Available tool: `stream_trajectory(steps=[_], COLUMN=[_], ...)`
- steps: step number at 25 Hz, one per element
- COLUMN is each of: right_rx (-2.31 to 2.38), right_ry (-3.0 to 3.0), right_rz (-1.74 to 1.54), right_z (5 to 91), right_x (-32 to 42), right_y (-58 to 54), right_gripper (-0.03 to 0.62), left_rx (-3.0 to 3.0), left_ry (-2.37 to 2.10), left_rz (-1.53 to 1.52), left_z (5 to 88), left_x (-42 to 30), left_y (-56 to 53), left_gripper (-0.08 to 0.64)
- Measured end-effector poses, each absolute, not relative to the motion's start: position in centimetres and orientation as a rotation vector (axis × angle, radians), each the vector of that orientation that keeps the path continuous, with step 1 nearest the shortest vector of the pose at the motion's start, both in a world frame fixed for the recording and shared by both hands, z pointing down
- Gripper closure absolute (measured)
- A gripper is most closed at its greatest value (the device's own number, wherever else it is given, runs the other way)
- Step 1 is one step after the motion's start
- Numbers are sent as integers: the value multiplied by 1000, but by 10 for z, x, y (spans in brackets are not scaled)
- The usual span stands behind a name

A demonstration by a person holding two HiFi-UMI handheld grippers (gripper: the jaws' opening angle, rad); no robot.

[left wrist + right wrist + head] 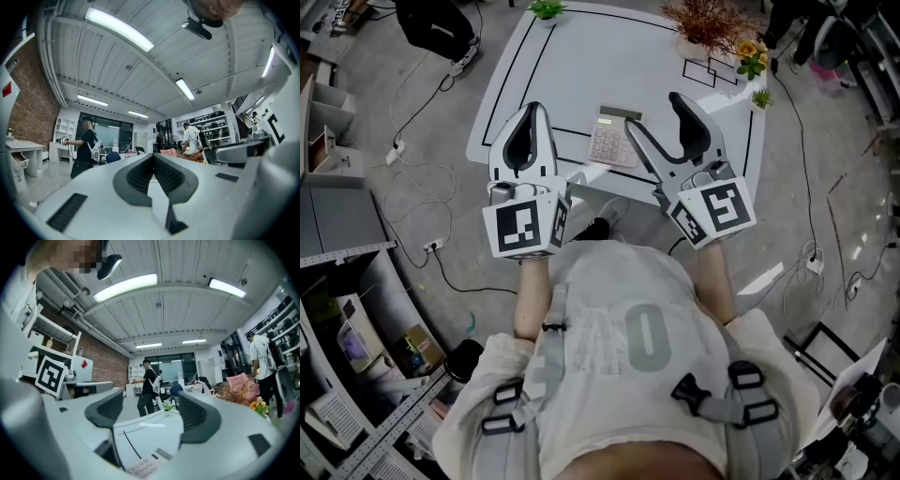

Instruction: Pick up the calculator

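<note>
Calculator (143,468) — mostly hidden behind the right hand-held gripper (152,408), key labels too small

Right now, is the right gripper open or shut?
Open: the right gripper has its jaws well apart, gripping nothing; the calculator lies on the table.

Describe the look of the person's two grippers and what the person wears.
Both the left gripper and the right gripper have pale grey, curved bodies whose jaws carry dark ribbed pads. Each ends in a white cube printed with black square markers. The person wears a light short-sleeved T-shirt and grey harness straps with black buckles.
</note>
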State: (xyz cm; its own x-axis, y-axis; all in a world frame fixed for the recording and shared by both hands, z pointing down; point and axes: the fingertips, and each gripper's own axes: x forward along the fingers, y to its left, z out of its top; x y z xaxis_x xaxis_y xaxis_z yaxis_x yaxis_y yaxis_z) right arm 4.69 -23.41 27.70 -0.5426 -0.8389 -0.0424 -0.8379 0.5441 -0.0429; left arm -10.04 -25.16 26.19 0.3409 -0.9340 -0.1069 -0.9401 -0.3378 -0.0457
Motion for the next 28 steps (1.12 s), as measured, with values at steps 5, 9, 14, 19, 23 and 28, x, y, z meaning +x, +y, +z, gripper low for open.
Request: stream_trajectory(steps=[5,9,14,19,23,28], right_rx=[-1425,-1430,-1396,-1365,-1331,-1248], right_ry=[2683,2667,2674,2755,2807,2868], right_rz=[-110,-194,-357,-566,-759,-959], right_z=[282,293,320,373,422,471], right_x=[49,56,70,80,77,68], right_y=[-245,-251,-273,-303,-317,-324], right_gripper=[132,132,132,132,133,133], left_rx=[-2496,-2512,-2539,-2576,-2599,-2630], left_ry=[1740,1718,1699,1679,1673,1683], left_rz=[94,95,92,63,45,9], left_z=[262,261,264,271,278,292], left_x=[-101,-98,-93,-87,-86,-87], left_y=[-258,-263,-273,-287,-298,-315], left_gripper=[540,540,540,540,540,540])
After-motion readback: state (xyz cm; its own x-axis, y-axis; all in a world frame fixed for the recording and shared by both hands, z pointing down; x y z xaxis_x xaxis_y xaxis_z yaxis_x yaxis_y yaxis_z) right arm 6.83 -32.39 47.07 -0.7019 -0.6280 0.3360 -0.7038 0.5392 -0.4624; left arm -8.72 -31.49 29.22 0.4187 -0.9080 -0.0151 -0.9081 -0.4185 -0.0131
